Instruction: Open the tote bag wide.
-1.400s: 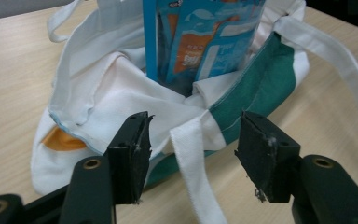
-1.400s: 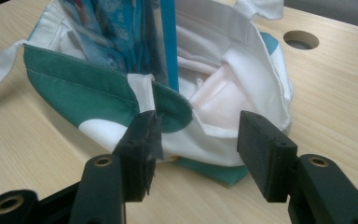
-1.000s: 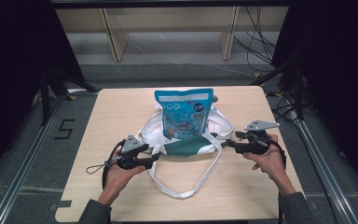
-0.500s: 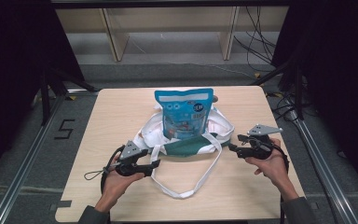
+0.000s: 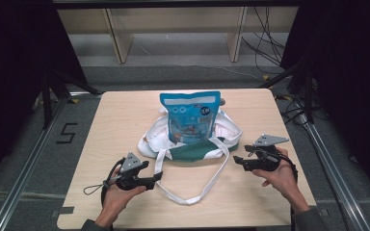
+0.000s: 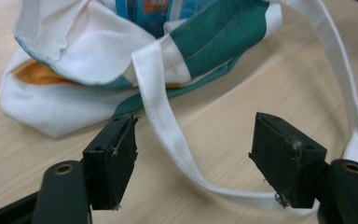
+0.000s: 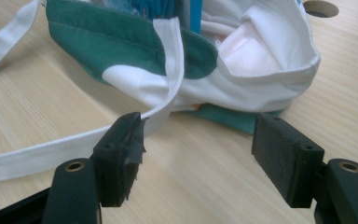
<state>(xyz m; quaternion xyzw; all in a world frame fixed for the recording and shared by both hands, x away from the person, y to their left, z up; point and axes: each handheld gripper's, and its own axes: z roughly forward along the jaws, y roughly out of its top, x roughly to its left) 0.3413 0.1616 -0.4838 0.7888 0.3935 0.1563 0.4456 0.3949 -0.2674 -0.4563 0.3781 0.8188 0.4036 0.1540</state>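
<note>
Step in hand, by judgement: letting go after seating the blue snack pouch (image 5: pixel 190 117) upright in the white-and-green tote bag (image 5: pixel 192 139), both grippers drawn off toward the near side of the table (image 5: pixel 111 120). Left gripper (image 5: pixel 155 180): jaws wide apart, just been opening, nothing pressed between the pads; in the left gripper view the white strap (image 6: pixel 168 135) runs down through the gap, nearer the left-hand jaw, then curls under the right-hand jaw tip, apparently lying slack on the wood rather than pinched. Bag mouth and green hem (image 6: pixel 219 42) ahead of and above the jaw tips, near but apart. Right gripper (image 5: pixel 237 160): jaws likewise spread, just been opening, empty between the pads; in the right gripper view the strap (image 7: pixel 65 144) passes behind the left-hand jaw, touching or just beside its tip, cannot tell which; bag body (image 7: pixel 261 65) straight ahead beyond the gap, its rim slumped open. Next move, likely: either pull clear, minding the strap near each tip so as not to drag it, or close on the strap or rim to gather or lift the bag. Pouch stands tall and could tip.
</note>
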